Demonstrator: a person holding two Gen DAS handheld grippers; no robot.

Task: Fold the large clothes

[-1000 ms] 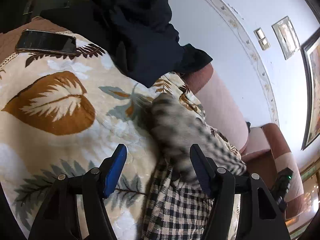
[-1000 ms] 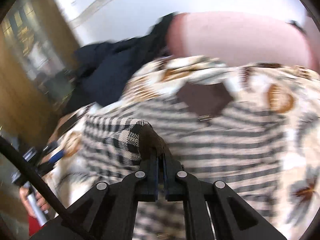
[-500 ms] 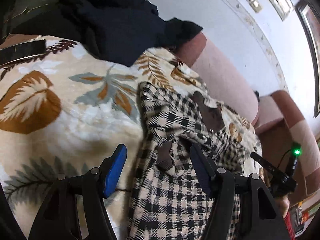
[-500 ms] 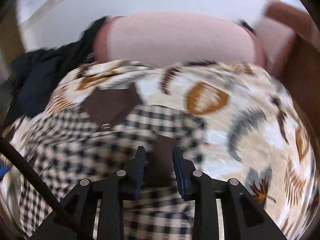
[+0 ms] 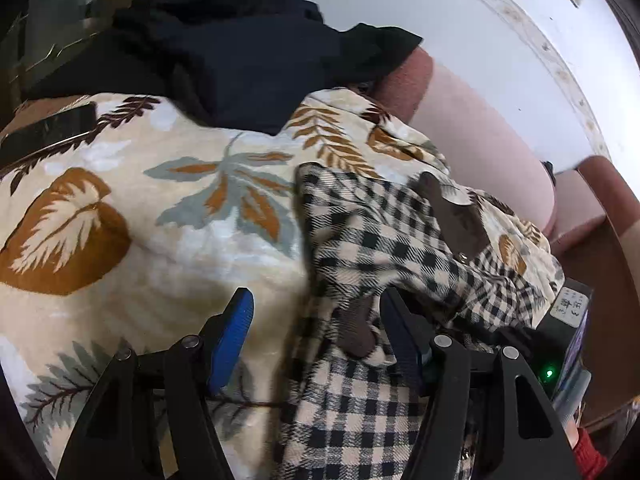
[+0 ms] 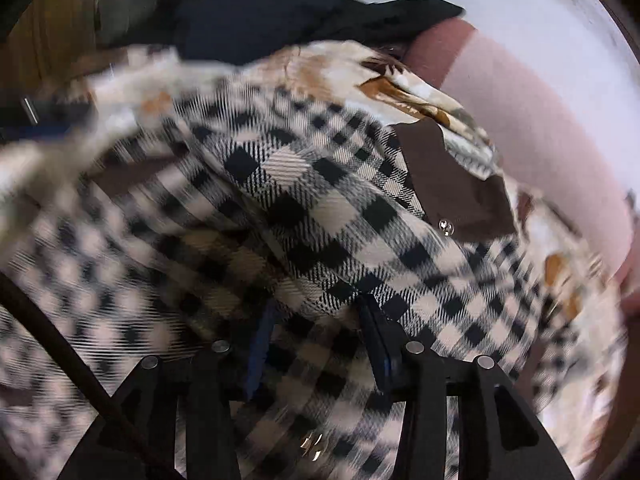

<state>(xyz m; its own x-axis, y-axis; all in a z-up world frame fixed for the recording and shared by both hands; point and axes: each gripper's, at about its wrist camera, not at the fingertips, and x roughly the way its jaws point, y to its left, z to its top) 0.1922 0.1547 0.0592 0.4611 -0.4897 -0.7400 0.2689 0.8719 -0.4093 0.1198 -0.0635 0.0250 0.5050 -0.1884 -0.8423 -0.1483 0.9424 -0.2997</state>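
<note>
The left gripper [image 5: 316, 320] is hovering with its jaws spread wide and holding nothing, and the checked shirt [image 5: 360, 240] is lying partly between them: a brown tab of the garment is sitting just inside the right-hand jaw, while the left-hand jaw is hanging over bare leaf-print blanket [image 5: 120, 216]. That straddle looks deliberate, as if the shirt's edge is being lined up for a fresh bite. The right gripper [image 6: 316, 328] is also standing released, its jaws parted with checked cloth bunching up between and ahead of them; nothing is being pinched there, though the blur is making the exact contact hard to read. Ahead of those jaws the shirt's brown pocket flap [image 6: 452, 188] is facing up, so the garment is probably lying front side up and crumpled rather than flat. Beyond both pairs of jaws a dark garment [image 5: 240, 52] is heaped against the pink sofa back [image 5: 480, 136], likely waiting its turn. The folding seems barely begun, since the shirt needs spreading first.
</note>
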